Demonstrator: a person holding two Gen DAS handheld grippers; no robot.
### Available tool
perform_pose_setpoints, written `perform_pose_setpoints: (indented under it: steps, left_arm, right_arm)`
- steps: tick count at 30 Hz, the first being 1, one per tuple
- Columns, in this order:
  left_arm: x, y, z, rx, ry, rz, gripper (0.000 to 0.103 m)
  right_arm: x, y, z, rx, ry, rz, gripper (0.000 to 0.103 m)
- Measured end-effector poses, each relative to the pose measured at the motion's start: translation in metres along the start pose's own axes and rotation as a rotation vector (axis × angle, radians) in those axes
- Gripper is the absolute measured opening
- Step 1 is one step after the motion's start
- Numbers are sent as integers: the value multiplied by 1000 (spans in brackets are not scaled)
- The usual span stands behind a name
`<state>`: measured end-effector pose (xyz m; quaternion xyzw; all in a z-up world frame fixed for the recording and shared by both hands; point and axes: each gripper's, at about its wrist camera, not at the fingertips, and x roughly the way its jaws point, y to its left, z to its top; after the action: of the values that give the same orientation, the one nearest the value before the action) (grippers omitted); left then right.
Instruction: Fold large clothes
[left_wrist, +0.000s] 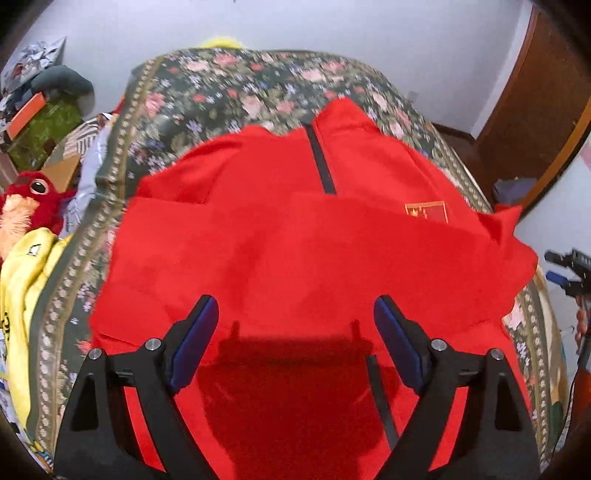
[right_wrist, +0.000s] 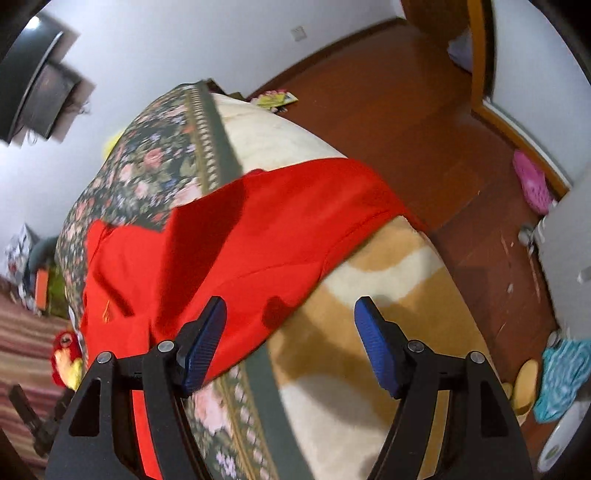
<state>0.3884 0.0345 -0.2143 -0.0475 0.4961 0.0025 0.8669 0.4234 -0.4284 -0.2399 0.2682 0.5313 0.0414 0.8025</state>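
**Red jacket spread on the bed, both grippers empty**

The red jacket (left_wrist: 295, 240) lies front-up on the floral bedspread (left_wrist: 229, 88), collar toward 12 o'clock in the left wrist view, dark zip (left_wrist: 320, 162) running down the middle, small gold badge (left_wrist: 426, 212) at about 2 o'clock. One sleeve looks already laid across the chest. At 3 o'clock the fabric bunches and hangs off the bed edge.

Left gripper (left_wrist: 295, 332) hovers over the hem end, jaws wide apart, nothing between them. Right gripper (right_wrist: 290, 336) is likewise spread and empty, off to the jacket's side – its left pad sits over red cloth, its right pad over the tan blanket (right_wrist: 369, 332). In that view the jacket (right_wrist: 221, 251) runs from 9 o'clock up toward 1 o'clock, where a sleeve drapes toward the floor (right_wrist: 406, 110).

Handling, as I judge it: thin, light, soft, prob. a bit slick – will sag and slide, no stiffness to hold a crease. Best to pinch seams or doubled edges, e.g. hem corners or the shoulder seam, not a single mid-panel layer. The overhanging sleeve could drag the rest off the bed, so I'd take that first.
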Motion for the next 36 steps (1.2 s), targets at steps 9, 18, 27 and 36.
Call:
perform_pose_setpoints:
  steps: [9,18,27,36]
  left_arm:
    - [13,-1,-11,4,25,3,86]
    - [-4,20,-26,-11,22,52,86]
    - [-34,30,-27,-43,-33,36,86]
    - [-67,27,-33,-26,-83,-16,86]
  right_arm:
    - [38,-30,31,223,-21,28,69]
    - [32,-24,36,208,-98,-90,8]
    - [-55,21,38,58,-266,-54,5]
    - [-118,152,5,-324,-374,86,5]
